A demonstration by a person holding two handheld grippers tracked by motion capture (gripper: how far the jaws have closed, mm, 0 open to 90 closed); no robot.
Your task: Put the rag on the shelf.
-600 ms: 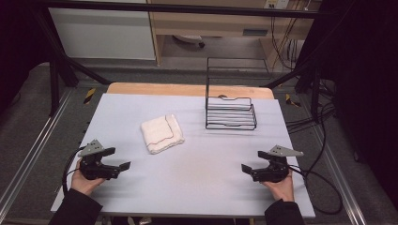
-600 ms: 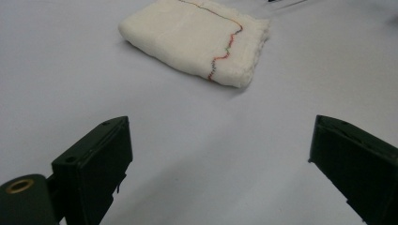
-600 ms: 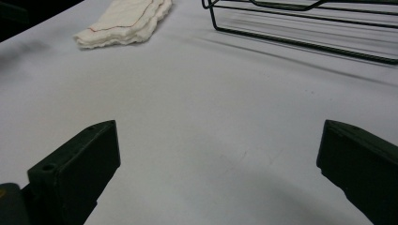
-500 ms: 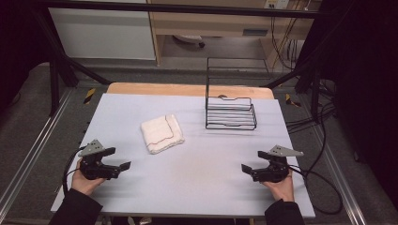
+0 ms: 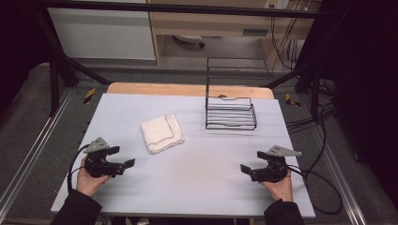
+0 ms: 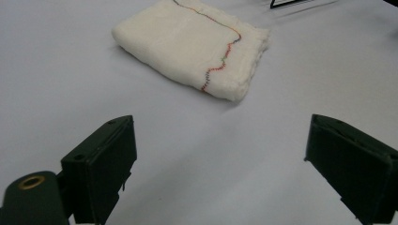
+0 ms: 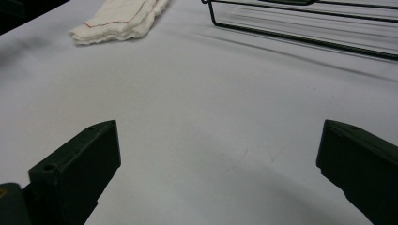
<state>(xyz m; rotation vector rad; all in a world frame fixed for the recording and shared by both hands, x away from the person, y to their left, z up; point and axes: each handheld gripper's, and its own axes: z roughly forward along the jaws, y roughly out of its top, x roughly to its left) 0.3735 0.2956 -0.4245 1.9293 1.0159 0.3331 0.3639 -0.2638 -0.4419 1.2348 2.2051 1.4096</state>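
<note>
A folded white cloth [image 5: 162, 133] with a coloured stitched edge lies on the pale table [image 5: 202, 183], left of centre. In the left gripper view the cloth [image 6: 197, 44] lies just ahead of the wide-apart jaws. My left gripper [image 5: 123, 158] rests near the table's front left, open and empty. Near the front right sits my right gripper [image 5: 248, 170], open with nothing between its fingers. The right gripper view shows the cloth [image 7: 119, 19] far off at the upper left.
A black wire rack [image 5: 230, 110] stands at the back right of the table, and its base [image 7: 300, 28] crosses the top of the right gripper view. Cables [image 5: 324, 176] trail off the table's right side. A wooden strip [image 5: 187, 89] borders the far edge.
</note>
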